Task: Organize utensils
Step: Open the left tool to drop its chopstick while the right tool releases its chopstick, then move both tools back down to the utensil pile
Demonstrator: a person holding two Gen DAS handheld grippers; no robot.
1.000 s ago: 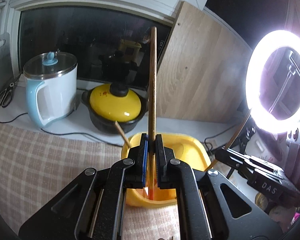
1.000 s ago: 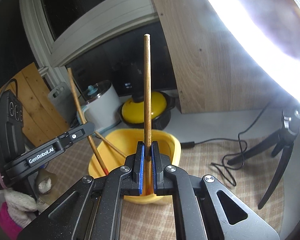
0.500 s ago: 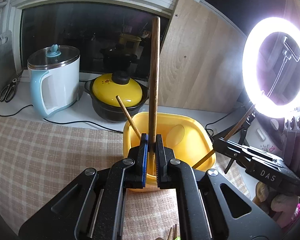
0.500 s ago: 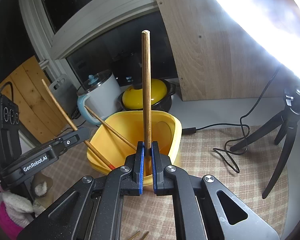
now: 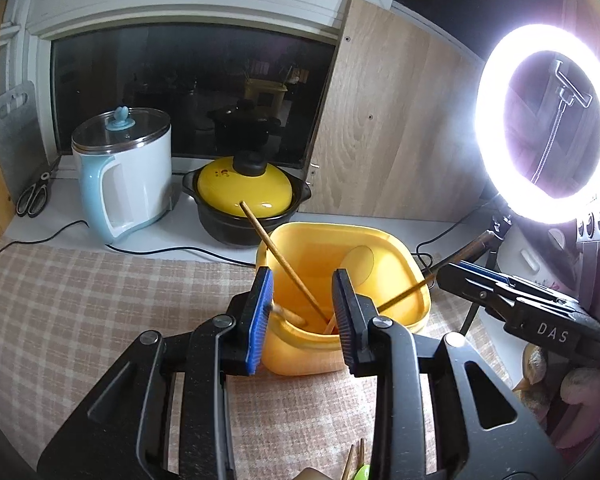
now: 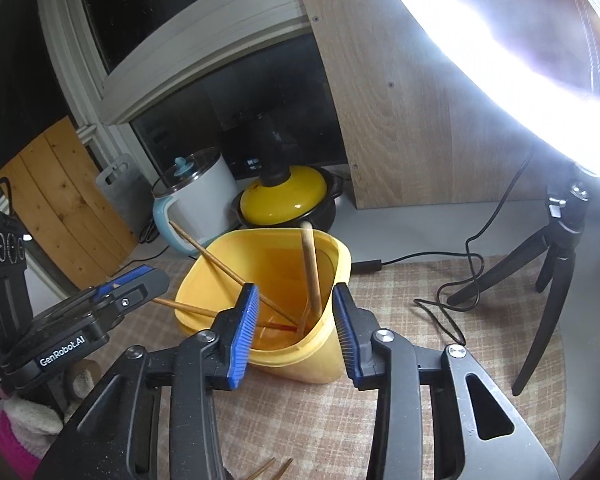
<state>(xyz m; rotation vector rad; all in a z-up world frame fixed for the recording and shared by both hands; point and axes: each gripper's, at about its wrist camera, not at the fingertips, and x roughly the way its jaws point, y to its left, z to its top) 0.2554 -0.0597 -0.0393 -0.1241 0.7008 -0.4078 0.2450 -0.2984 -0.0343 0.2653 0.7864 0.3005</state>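
A yellow plastic container (image 5: pixel 300 356) stands on the checked tablecloth, just beyond both grippers. Several wooden chopsticks rest inside it. One chopstick (image 5: pixel 276 256) leans on the left rim and another (image 5: pixel 452 258) leans out to the right. In the right wrist view a chopstick (image 6: pixel 311 264) stands nearly upright in the container (image 6: pixel 320 364), and two more lean left. My left gripper (image 5: pixel 303 320) hangs over the near rim, jaws opening, nothing pressed between the pads. My right gripper (image 6: pixel 295 328) is likewise over the near rim, jaws opening and holding nothing.
A pale blue kettle (image 5: pixel 128 176) and a yellow-lidded black pot (image 5: pixel 244 192) stand behind the container. A ring light (image 5: pixel 548 208) on a tripod (image 6: pixel 552 260) with a loose cable (image 6: pixel 460 280) is at the right. More chopstick tips (image 5: pixel 354 460) lie near the bottom edge.
Both grippers were shut on upright chopsticks; now both jaws have spread and the chopsticks have dropped into the yellow container and lean against its walls.
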